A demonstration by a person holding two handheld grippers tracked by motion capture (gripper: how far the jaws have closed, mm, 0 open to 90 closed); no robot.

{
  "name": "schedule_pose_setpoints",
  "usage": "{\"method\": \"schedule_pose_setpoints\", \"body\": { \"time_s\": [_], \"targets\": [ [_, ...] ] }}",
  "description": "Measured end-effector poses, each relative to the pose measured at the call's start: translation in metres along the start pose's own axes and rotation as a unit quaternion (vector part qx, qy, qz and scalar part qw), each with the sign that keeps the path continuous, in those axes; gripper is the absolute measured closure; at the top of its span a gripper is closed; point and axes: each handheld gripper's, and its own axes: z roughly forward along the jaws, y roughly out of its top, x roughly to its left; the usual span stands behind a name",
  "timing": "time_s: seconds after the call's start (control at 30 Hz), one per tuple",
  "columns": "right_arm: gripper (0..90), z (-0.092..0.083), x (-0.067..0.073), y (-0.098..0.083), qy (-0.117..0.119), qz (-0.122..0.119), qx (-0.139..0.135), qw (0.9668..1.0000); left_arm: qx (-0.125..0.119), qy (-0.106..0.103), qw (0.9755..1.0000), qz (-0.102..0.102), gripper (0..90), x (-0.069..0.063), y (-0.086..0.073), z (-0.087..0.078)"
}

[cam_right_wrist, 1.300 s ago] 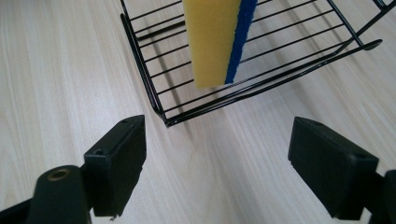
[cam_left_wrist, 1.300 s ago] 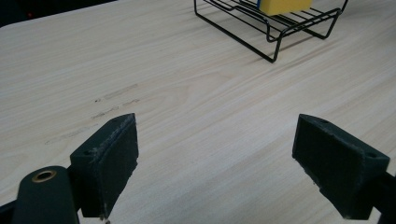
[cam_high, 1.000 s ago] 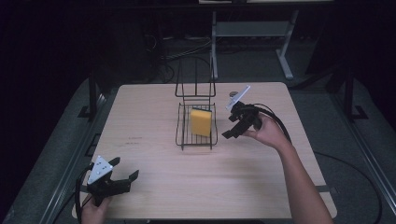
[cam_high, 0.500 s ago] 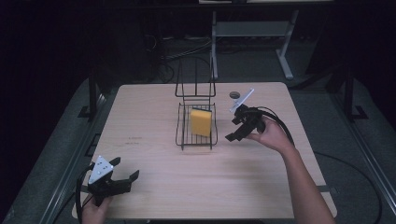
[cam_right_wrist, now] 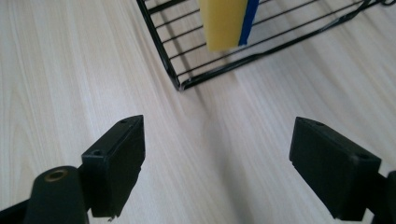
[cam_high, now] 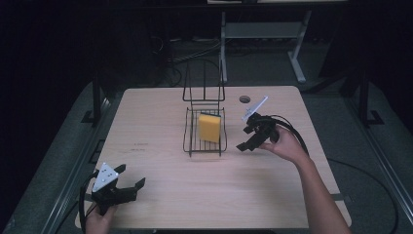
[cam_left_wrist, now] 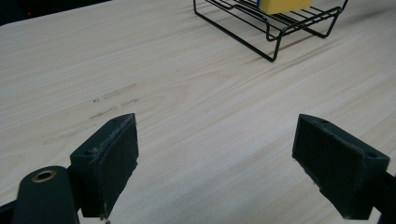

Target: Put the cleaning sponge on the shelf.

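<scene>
A yellow sponge [cam_high: 210,127] with a blue backing stands on edge in a black wire rack [cam_high: 189,141] at the table's middle. The sponge [cam_right_wrist: 225,21] and rack [cam_right_wrist: 161,46] appear just ahead in the right gripper view. My right gripper [cam_high: 245,138] hovers open just right of the rack, nothing between its jaws. At the near left corner my left gripper [cam_high: 132,183] is held open over bare wood, with the rack [cam_left_wrist: 266,30] and sponge [cam_left_wrist: 283,5] far ahead of it.
The wooden table [cam_high: 160,122] has a small round hole [cam_high: 244,99] near its far edge. Faint marks [cam_left_wrist: 112,105] lie on the wood ahead of the left gripper. Dark floor, cables and a metal frame [cam_high: 263,34] lie beyond the table.
My right gripper has drawn back slightly from the rack, towards the near right. The left gripper and the sponge have stayed put.
</scene>
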Motion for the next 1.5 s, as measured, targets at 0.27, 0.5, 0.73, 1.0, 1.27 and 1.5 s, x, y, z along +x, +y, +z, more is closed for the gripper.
{"method": "schedule_pose_setpoints", "body": {
  "time_s": [0.27, 0.5, 0.73, 1.0, 1.27, 1.5],
  "targets": [
    [17.4, -0.004, 0.003, -0.006, -0.003, 0.000, 0.001, 1.0000, 0.000, -0.001, 1.0000, 0.000, 13.8, 0.000, 0.000, 0.000],
    [17.0, -0.004, 0.005, -0.016, -0.003, 0.013, 0.009, 0.9999, -0.001, -0.001, 1.0000, -0.001, 13.8, -0.001, 0.000, 0.001],
    [17.0, -0.004, 0.008, -0.024, -0.003, 0.016, 0.005, 0.9998, 0.000, 0.000, 1.0000, 0.000, 13.8, 0.000, 0.000, 0.000],
    [16.8, -0.007, 0.011, -0.031, -0.005, 0.019, 0.005, 0.9998, -0.001, 0.000, 1.0000, -0.001, 13.8, 0.000, 0.000, 0.000],
    [16.8, -0.005, 0.013, -0.042, -0.004, 0.024, 0.014, 0.9996, 0.000, 0.000, 1.0000, 0.000, 13.8, 0.000, 0.000, 0.001],
    [16.8, -0.007, 0.016, -0.047, -0.004, 0.025, 0.007, 0.9996, 0.000, 0.000, 1.0000, 0.000, 13.8, 0.000, 0.000, 0.001]
  ]
}}
